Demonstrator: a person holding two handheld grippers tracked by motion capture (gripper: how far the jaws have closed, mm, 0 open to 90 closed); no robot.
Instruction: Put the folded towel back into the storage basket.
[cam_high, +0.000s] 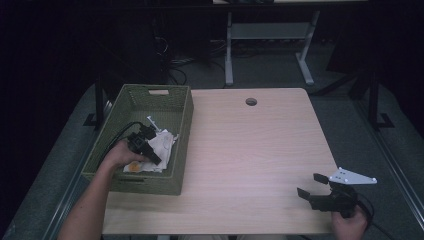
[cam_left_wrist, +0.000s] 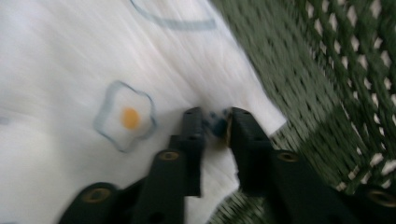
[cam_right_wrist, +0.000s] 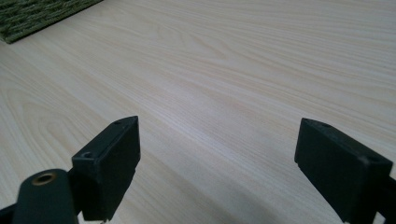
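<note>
Left tongs nearly together, pinching white cloth in green basket — cloth crumpled, no clear long axis; right tongs wide apart.

Black tongs with brass screws, grey three-cornered plate, black cable.

No words, labels or numbers can be read — anywhere.
</note>
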